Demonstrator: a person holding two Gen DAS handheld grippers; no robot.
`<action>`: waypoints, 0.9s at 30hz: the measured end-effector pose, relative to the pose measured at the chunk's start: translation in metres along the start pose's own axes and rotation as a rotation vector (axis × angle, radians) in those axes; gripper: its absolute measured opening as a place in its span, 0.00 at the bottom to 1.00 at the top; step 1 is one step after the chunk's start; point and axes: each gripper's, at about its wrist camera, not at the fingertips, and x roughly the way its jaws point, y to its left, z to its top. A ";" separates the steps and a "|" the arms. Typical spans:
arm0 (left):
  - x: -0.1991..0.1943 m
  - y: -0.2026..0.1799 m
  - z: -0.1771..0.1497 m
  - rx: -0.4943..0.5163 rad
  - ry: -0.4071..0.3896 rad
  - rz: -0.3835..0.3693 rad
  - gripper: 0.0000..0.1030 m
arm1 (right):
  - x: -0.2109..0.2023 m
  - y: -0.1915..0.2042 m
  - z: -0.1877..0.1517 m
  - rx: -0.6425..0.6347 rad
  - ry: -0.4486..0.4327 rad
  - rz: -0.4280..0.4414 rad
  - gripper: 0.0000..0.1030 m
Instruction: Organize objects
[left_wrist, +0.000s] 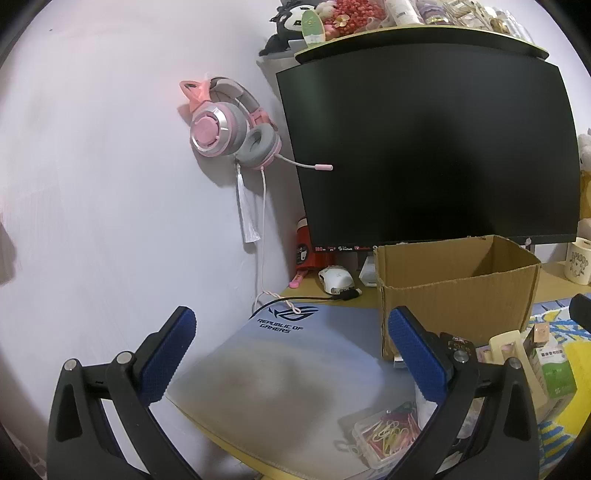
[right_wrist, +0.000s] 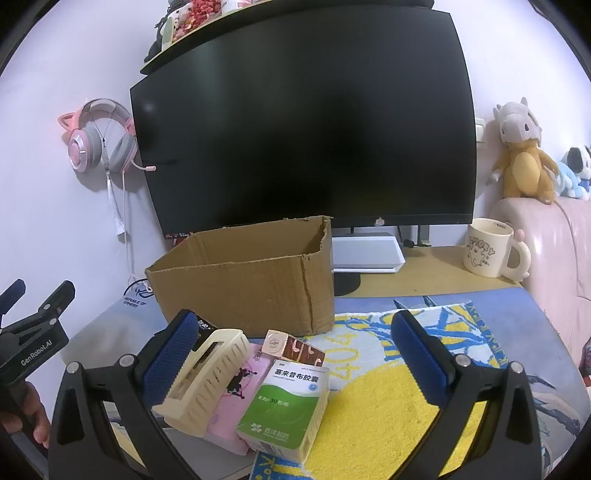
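Desk, cluttered: empty carton (right_wrist: 243, 273) set ready behind medicine box (right_wrist: 284, 406); left gripper (left_wrist: 291, 354) and right gripper (right_wrist: 291, 354) wide, unladen.

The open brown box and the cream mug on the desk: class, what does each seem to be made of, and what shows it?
Box: corrugated cardboard, matte brown, with ridged walls and torn, creased edges. Mug: probably glazed ceramic, smooth cream with a soft sheen and printed drawing; plastic cannot be excluded.
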 end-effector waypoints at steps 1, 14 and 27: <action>0.000 0.000 0.000 0.001 0.000 -0.001 1.00 | 0.000 0.000 0.000 0.002 -0.002 0.000 1.00; -0.002 -0.003 0.002 -0.010 -0.004 -0.012 1.00 | -0.003 0.000 0.000 0.006 -0.010 0.019 1.00; -0.003 0.000 0.003 -0.038 0.000 -0.039 1.00 | -0.001 0.007 -0.001 -0.019 0.005 0.046 1.00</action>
